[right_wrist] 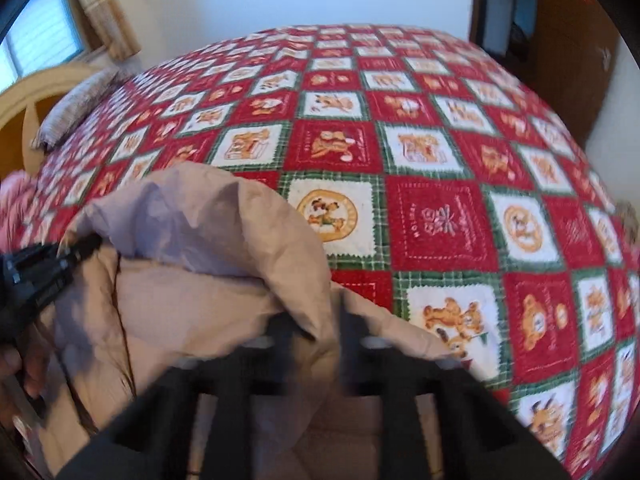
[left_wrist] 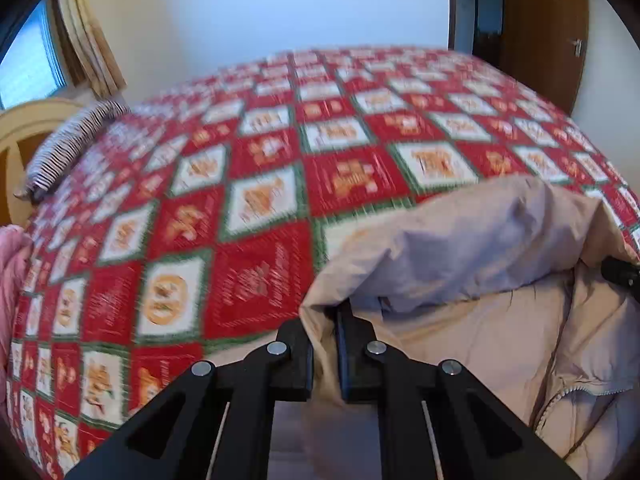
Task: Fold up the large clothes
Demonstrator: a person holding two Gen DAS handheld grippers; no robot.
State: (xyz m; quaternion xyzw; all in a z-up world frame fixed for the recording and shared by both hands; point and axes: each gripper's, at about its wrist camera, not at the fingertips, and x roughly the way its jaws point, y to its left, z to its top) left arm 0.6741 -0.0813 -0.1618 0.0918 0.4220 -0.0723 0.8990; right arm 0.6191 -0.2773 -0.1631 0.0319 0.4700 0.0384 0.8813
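A beige puffer jacket (left_wrist: 472, 248) hangs bunched over the near edge of the bed; its zipper shows at the lower right. My left gripper (left_wrist: 324, 320) is shut on the jacket's left edge. In the right wrist view the jacket (right_wrist: 208, 248) fills the lower left, and my right gripper (right_wrist: 324, 320), blurred, is shut on its right edge. The left gripper's tip shows at the far left of that view (right_wrist: 48, 264), and the right gripper's tip at the far right of the left wrist view (left_wrist: 622, 274).
The bed carries a red, white and green checked quilt (left_wrist: 280, 184) with cartoon prints. A striped pillow (left_wrist: 72, 140) lies by the wooden headboard (left_wrist: 24, 128). Something pink (left_wrist: 10, 280) sits at the bed's left edge. A brown door (left_wrist: 544, 28) stands at the back right.
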